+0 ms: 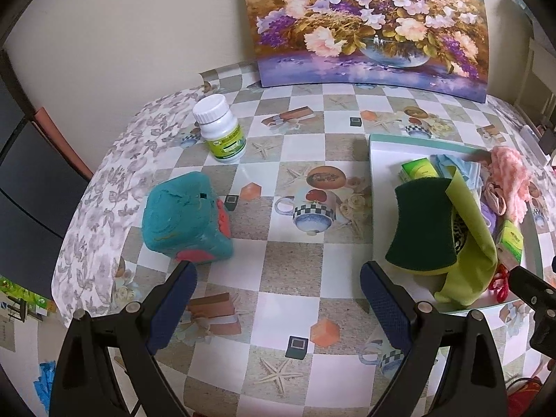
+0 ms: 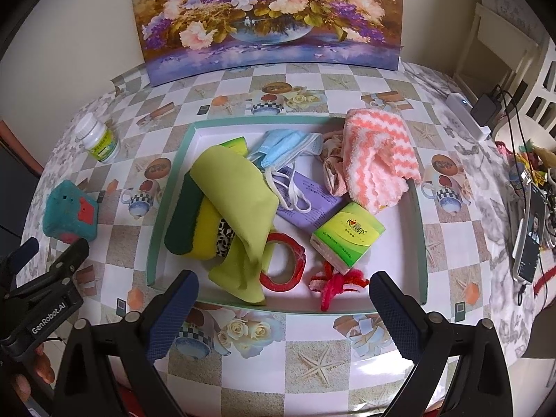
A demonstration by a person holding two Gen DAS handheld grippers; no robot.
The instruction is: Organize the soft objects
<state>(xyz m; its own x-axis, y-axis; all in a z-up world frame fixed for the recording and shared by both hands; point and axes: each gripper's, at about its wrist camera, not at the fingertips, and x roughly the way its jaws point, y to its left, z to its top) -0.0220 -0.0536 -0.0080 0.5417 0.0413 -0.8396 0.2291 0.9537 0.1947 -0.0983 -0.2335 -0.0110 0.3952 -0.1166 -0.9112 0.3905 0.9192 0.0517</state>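
Where left gripper [image 1: 278, 307] gapes, teal cube [image 1: 186, 217] ahead-left.

Teal foam cube [image 1: 186, 216] with red patches alone on the table, green-and-yellow sponge [image 2: 189, 220], lime cloth [image 2: 239, 196], blue face masks [image 2: 288, 147], pink-striped fuzzy towel [image 2: 377, 160] heaped in the tray [image 2: 154, 243].

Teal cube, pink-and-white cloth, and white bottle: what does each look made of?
Teal cube: probably foam, matte; its surface looks torn and rough. Pink-and-white cloth: fuzzy fleece-like knit, with a fluffy nap and soft folds. White bottle: likely plastic, smooth with a slight sheen, a ribbed cap and a glossy green label.
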